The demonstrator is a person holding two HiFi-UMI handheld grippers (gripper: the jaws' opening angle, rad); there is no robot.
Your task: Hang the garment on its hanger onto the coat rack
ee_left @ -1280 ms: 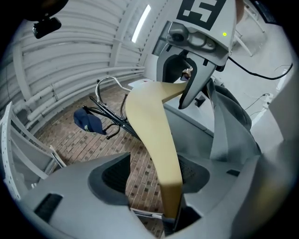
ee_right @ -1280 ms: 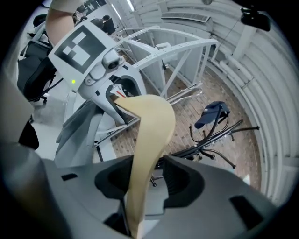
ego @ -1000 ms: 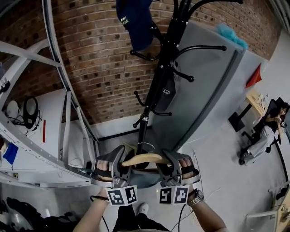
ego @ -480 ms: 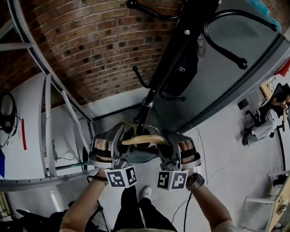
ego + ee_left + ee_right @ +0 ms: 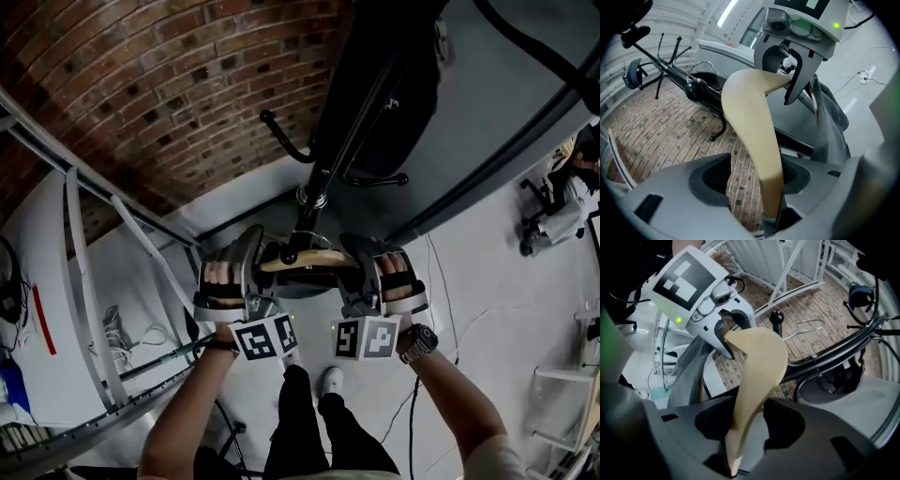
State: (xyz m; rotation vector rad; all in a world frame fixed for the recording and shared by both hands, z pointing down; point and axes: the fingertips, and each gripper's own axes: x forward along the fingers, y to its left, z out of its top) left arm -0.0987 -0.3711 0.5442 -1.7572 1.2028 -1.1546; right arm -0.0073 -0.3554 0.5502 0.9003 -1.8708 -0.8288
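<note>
A pale wooden hanger (image 5: 305,262) is held level between both grippers, close in front of the black coat rack (image 5: 352,141). My left gripper (image 5: 255,272) is shut on the hanger's left arm (image 5: 750,122). My right gripper (image 5: 354,272) is shut on its right arm (image 5: 759,366). The grey garment (image 5: 829,122) hangs from the hanger below the jaws and also shows in the right gripper view (image 5: 689,371). The hanger's wire hook (image 5: 811,326) sits beside the rack's pole (image 5: 834,352) and a knobbed peg (image 5: 777,317). A curved rack peg (image 5: 281,141) sticks out left, above the hanger.
A brick wall (image 5: 169,84) stands behind the rack, with a grey panel (image 5: 525,103) to its right. White metal framing (image 5: 94,272) runs down the left. A dark bag (image 5: 394,84) hangs on the rack. A seated person (image 5: 562,202) is at the far right.
Both grippers have carried the hanger and garment closer to the rack's pole. The rack's lower pegs now fill the upper view. Neither grip on the hanger has changed.
</note>
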